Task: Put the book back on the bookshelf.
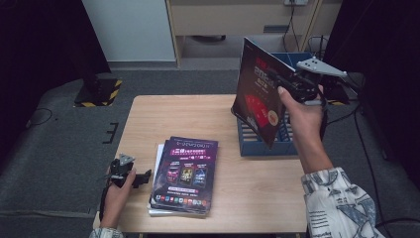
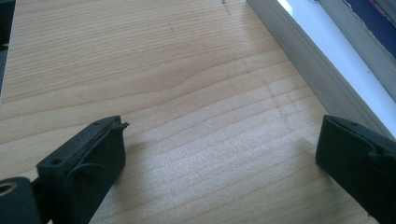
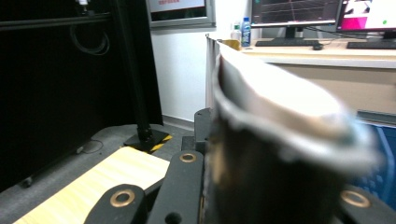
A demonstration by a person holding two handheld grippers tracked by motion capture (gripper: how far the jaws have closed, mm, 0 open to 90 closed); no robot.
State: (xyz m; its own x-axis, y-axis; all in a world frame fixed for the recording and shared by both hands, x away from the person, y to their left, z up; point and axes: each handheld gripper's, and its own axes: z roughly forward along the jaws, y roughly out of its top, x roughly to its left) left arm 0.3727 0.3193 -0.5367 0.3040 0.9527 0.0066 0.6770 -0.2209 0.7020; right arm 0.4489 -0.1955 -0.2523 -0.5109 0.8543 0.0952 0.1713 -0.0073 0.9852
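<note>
Right gripper [image 1: 292, 88]: jaws clamped tight on the edge of a dark glossy magazine with red cover print [image 1: 257, 94], held upright above the blue slotted plastic file rack [image 1: 262, 144], apparently so it can drop into a slot.

Left gripper [image 1: 143, 177]: jaws wide apart, holding nothing, low over the light wooden table [image 1: 148, 119] beside the remaining stack of purple-covered magazines [image 1: 185, 171], likely ready to steady it.
</note>
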